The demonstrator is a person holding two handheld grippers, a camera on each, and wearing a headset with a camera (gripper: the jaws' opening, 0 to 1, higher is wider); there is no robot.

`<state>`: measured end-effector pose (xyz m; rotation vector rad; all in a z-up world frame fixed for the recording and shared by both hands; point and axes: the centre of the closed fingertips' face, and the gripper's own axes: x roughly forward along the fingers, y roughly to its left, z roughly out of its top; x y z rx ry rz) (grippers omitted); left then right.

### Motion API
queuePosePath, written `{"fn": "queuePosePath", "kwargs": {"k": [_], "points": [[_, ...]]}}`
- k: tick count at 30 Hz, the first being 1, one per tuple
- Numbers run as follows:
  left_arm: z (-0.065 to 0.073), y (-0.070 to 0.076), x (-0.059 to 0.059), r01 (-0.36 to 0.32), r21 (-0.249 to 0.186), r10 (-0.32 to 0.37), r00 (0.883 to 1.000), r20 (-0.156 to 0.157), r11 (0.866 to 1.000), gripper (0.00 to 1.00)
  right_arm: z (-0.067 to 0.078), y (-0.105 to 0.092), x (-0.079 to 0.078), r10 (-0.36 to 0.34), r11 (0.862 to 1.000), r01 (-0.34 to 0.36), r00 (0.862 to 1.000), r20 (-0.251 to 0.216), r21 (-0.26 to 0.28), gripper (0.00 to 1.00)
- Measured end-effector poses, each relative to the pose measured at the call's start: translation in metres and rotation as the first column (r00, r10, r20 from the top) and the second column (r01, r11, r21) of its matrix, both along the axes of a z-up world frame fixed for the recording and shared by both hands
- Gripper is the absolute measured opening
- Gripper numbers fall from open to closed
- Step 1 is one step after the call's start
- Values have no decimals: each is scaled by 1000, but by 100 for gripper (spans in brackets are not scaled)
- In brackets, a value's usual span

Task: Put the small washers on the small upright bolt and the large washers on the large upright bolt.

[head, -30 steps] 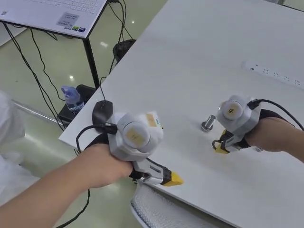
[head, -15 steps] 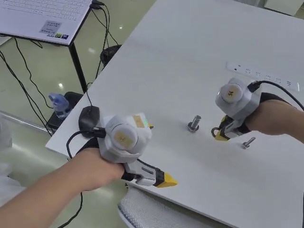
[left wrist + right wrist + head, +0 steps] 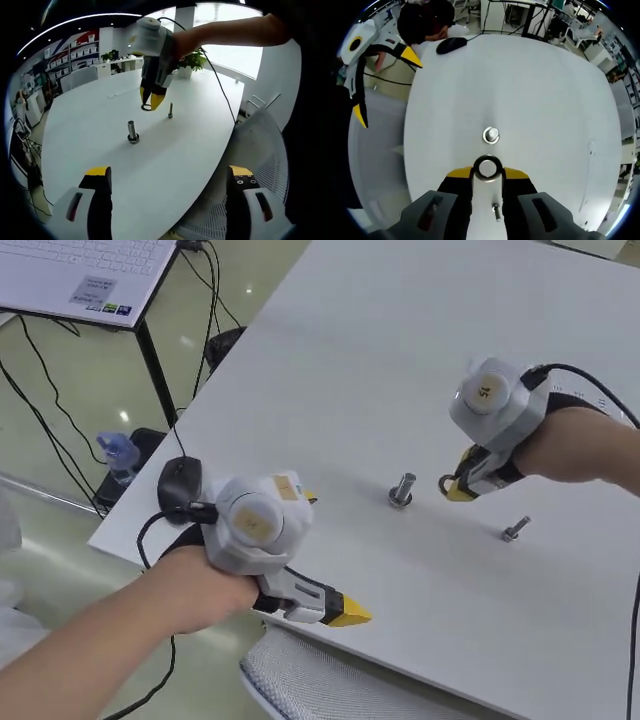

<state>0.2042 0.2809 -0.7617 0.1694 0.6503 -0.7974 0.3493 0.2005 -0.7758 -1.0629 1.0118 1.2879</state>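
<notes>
My right gripper (image 3: 453,486) hangs a little above the white table (image 3: 330,360), shut on a metal washer ring (image 3: 446,483). In the right gripper view the washer (image 3: 488,168) sits between the yellow tips, just short of the large upright bolt (image 3: 491,135), which I see from above. The large bolt (image 3: 402,490) stands left of that gripper, and the small bolt (image 3: 515,530) stands to its right. My left gripper (image 3: 169,172) is open with nothing between its jaws, held over the table's near edge, facing the large bolt (image 3: 132,131) and small bolt (image 3: 170,110).
A black mouse (image 3: 180,480) lies at the table's left corner. A laptop (image 3: 80,270) rests on a stand to the far left, with cables and a water bottle (image 3: 118,452) on the floor. A mesh chair back (image 3: 330,685) is below the near edge.
My right gripper has risen and moved away from me with the washer, now level with the large bolt. The small bolt has come into sight beside it. The left gripper stays open.
</notes>
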Motion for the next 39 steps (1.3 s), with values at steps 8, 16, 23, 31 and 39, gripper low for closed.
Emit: {"fn": "queuePosePath", "kwargs": {"k": [8, 16, 23, 31, 39], "points": [[1, -4, 5, 12, 0, -12, 1000, 2, 1000, 98, -1, 19, 3, 9, 1000, -9, 1000, -2, 12, 21], [1, -4, 10, 8, -10, -8, 1000, 9, 1000, 98, -9, 30, 6, 30, 1000, -30, 1000, -8, 8, 21], [-2, -1, 10, 5, -7, -5, 1000, 2, 1000, 97, -19, 38, 13, 33, 999, -33, 999, -9, 11, 21], [-3, 0, 8, 9, -2, -9, 1000, 0, 1000, 97, -30, 45, 12, 41, 999, -41, 999, -18, 0, 22], [-2, 1, 7, 10, -6, -10, 1000, 3, 1000, 97, -41, 45, 16, 44, 999, -44, 999, -11, -19, 22]]}}
